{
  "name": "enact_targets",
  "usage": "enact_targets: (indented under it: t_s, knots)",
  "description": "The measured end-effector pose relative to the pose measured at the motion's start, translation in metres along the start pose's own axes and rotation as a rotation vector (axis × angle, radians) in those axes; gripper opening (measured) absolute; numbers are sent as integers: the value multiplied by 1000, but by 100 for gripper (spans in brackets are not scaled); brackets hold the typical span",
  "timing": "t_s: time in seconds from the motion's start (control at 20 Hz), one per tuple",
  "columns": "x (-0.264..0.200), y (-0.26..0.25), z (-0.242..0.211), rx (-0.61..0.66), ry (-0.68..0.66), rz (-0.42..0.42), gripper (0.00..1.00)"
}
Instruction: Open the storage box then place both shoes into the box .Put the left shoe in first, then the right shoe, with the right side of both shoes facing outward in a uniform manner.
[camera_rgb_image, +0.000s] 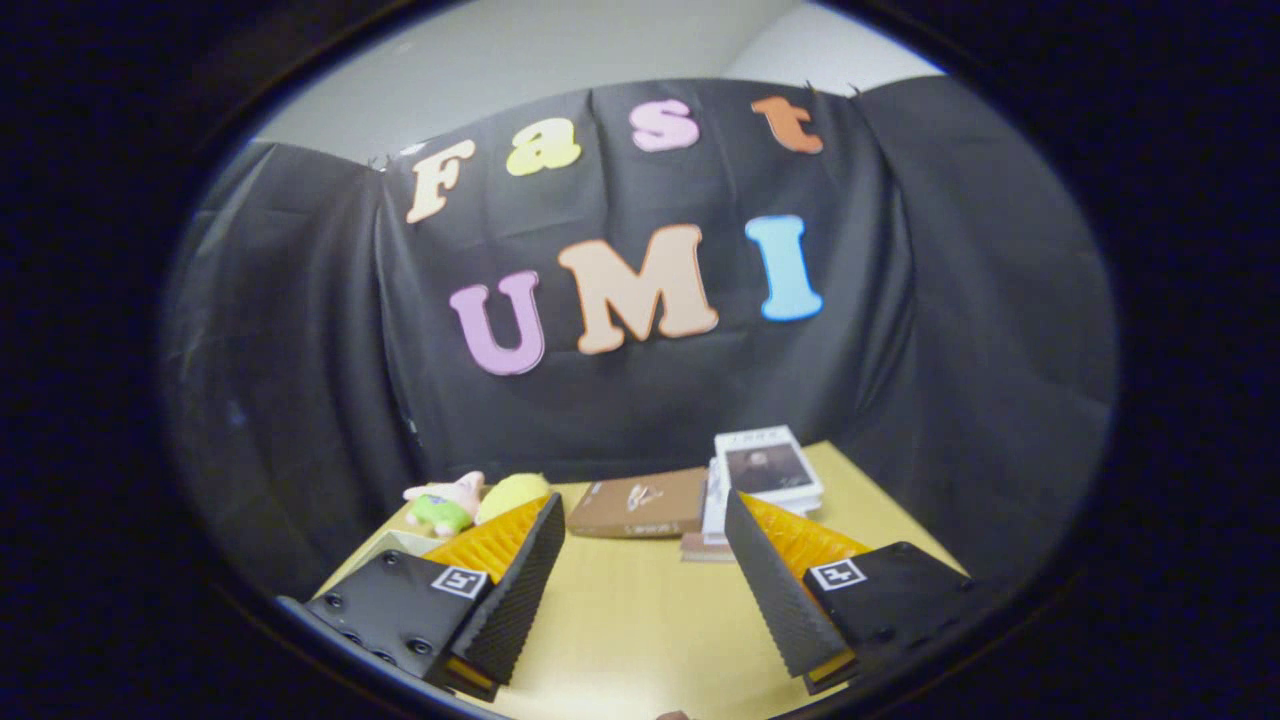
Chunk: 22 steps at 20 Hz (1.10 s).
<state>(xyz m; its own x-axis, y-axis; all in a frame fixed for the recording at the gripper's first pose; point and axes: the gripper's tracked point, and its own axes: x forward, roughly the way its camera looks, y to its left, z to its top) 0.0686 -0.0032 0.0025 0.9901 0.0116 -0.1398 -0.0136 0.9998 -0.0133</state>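
Observation:
My gripper (645, 510) hangs open above a yellow table (630, 620), its two fingers spread wide with nothing between them. Beyond the fingertips, near the table's far edge, lies a flat brown box (640, 505) with its lid shut. No shoe can be made out among the things on the table.
A stack of books or magazines (765, 475) sits just right of the brown box, behind the right finger. A small pink and green plush toy (440, 505) and a yellow round object (510, 493) rest at the far left, behind the left finger. Black cloth walls the table's back and sides.

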Motion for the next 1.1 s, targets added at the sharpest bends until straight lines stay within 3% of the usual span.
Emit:
enact_targets:
  t_s: [0.3, 0.8, 1.1]
  knots:
    - [-34, -37, 70, -10, -242, -62, 100]
    - [-64, -98, 78, 64, -244, -122, 100]
    - [-72, -127, 77, 66, -253, -110, 100]
